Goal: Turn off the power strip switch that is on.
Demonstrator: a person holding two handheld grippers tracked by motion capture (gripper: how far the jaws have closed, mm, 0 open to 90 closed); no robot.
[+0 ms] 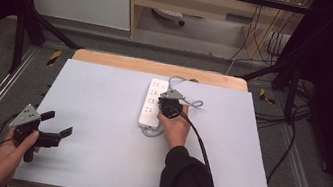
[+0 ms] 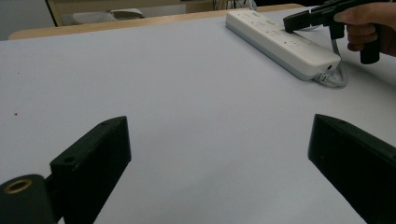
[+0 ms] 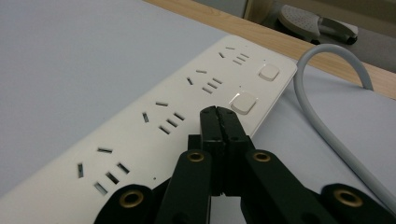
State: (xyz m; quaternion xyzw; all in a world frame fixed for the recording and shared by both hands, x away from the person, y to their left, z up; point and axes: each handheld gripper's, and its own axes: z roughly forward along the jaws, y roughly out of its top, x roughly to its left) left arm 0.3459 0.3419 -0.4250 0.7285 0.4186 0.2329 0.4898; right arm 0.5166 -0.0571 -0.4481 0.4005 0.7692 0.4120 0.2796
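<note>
A white power strip (image 1: 153,102) lies lengthwise in the middle of the grey mat (image 1: 100,113). My right gripper (image 1: 167,101) is over the strip's right edge, held by a hand in a dark sleeve. In the right gripper view its jaws (image 3: 218,115) are shut with nothing between them, and the tips sit just short of a white switch button (image 3: 243,102) on the strip (image 3: 154,135). My left gripper (image 1: 59,123) is held at the front left of the mat, open and empty. In the left gripper view, the strip (image 2: 280,42) and the right gripper (image 2: 299,19) lie far beyond its open jaws (image 2: 217,140).
The strip's grey cable (image 3: 327,130) loops off its far end (image 1: 188,101), and a short coil (image 1: 151,131) lies at its near end. A wooden table edge (image 1: 158,68) runs along the back. Metal rails flank the table, and black cables (image 1: 291,159) trail on the floor at the right.
</note>
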